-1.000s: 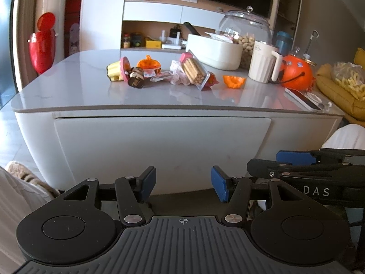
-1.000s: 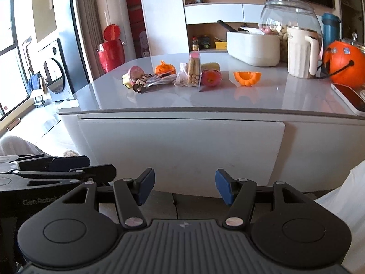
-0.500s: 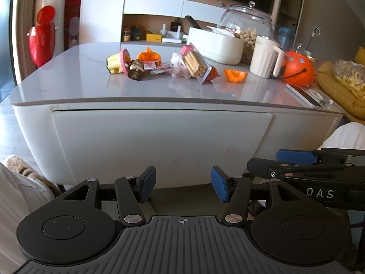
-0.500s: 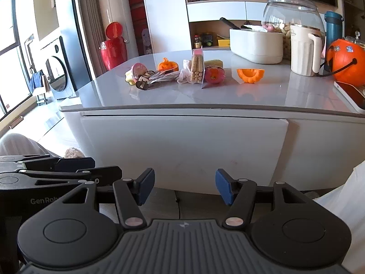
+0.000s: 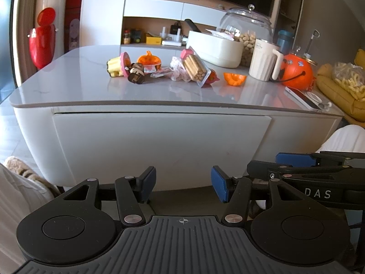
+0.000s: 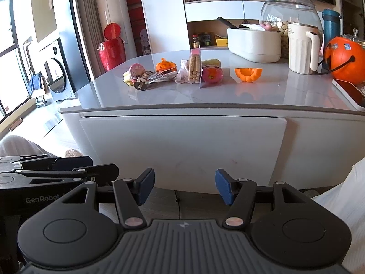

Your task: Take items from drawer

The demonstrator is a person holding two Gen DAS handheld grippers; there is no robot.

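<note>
While both pairs of tongs hang low in front of the cabinet, each is spread wide with nothing between its blue pads: the left tongs and the right tongs sit side by side, near each other, both short of the white drawer front and not touching it.

That drawer is shut, a thin dark gap running along its top edge under the grey desk. I see no knob or handle on it, so my guess is that the top lip is the only place to hook a finger and pull. It looks a broad, stiff panel, smooth and likely slippery to pinch; a wide drawer like this may drag if pulled from one corner, so a hold near the middle would seem best. What lies inside cannot be seen.

Up on the desk a cluster of snacks lies together: a packet of biscuit sticks, a small orange pumpkin toy, a yellow-and-pink cupcake-like toy and an orange pumpkin half. Further back stand a white ribbed jug, a white tub, a glass jar of nuts and a pumpkin bucket. A phone-like slab lies near the desk's edge, to the right of the drawer. The person's white-clad knees flank the tongs and could crowd the drawer as it comes out.
</note>
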